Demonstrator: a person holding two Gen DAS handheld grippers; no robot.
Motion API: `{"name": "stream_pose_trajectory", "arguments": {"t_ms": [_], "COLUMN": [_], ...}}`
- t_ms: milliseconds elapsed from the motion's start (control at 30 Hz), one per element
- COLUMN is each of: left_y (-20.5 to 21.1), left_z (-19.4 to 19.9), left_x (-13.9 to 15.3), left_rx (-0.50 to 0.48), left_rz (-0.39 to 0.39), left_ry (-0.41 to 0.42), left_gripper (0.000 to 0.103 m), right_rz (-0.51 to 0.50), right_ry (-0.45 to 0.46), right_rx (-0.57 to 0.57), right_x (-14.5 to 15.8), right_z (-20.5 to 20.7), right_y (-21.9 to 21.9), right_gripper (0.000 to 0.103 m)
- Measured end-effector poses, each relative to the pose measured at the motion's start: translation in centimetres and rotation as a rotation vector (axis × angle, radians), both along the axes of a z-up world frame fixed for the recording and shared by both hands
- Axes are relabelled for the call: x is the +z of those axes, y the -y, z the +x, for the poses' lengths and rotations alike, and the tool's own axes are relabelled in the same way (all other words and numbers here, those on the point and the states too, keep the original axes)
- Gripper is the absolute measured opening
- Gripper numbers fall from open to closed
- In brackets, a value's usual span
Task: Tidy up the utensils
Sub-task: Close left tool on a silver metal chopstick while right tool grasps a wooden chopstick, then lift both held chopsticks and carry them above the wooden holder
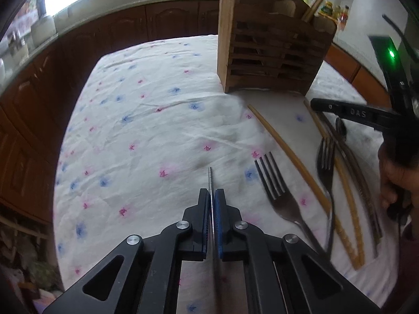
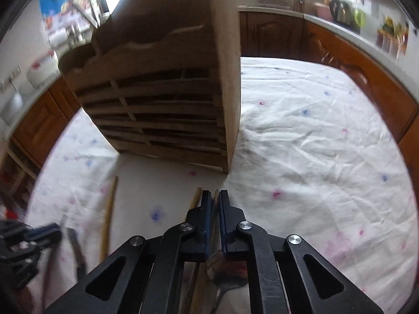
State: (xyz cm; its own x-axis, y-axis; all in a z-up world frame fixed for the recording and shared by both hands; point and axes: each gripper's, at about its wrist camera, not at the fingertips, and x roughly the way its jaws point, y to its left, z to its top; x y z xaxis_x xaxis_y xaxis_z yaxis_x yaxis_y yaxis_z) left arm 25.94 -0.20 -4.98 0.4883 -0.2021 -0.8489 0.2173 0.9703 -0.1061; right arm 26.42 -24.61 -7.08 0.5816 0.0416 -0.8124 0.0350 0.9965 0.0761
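My left gripper (image 1: 212, 196) is shut on a thin metal chopstick (image 1: 210, 178), whose tip pokes out past the blue pads over the floral cloth. To its right lie two forks (image 1: 275, 185) (image 1: 326, 162), wooden chopsticks (image 1: 288, 154), dark metal chopsticks (image 1: 366, 188) and a spoon (image 1: 340, 128). My right gripper (image 2: 215, 198) has its jaws together on a thin chopstick (image 2: 215, 209), just in front of the wooden utensil holder (image 2: 162, 110). The spoon's bowl (image 2: 227, 269) lies under its fingers. Seen from the left wrist, the right gripper (image 1: 313, 103) sits above the pile.
The wooden holder (image 1: 269, 52) stands at the table's far side with chopsticks sticking out of it. White floral cloth (image 1: 146, 120) covers the table. Brown cabinets (image 1: 172, 21) and a counter ring the table. A hand (image 1: 398, 178) holds the right gripper. The left gripper (image 2: 56, 231) shows blurred at lower left.
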Motion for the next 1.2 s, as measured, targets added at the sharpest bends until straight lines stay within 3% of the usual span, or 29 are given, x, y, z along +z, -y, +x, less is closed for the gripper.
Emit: {"name": "stream_pose_trajectory", "arguments": {"t_ms": [200,333,533,867,1200], "left_y": [-1.5,-2.3,-3.2,-4.5,-5.2], "left_z": [-0.7,-1.9,-4.5,-8.9,-10.8], "left_x": [1.8,3.7,7.3,11.8,13.7], "left_rx": [0.012,0.012,0.002,-0.003,0.003], "left_rz": [-0.072,-0.115,-0.148,-0.196,-0.232], "left_ry": [0.029,0.067,0.138,0.236,0.291], "left_gripper": [0.002,0.002,0.002,0.002,0.002], "right_rz": [0.149,0.192,0.198,0.189,0.167], "right_ry": [0.105,0.174,0.252,0.331,0.409], "right_rx": [-0.016,-0.006,0.016,0.027,0.025], "right_x": [3.4,6.1,9.7,12.6,15.2], "right_z": [-3.3,-5.4,-7.2,-10.1,-12.6], "right_y": [1.4,1.5,0.5,-0.5,-0.6], "right_gripper": [0.004,0.004,0.004,0.004,0.004]}}
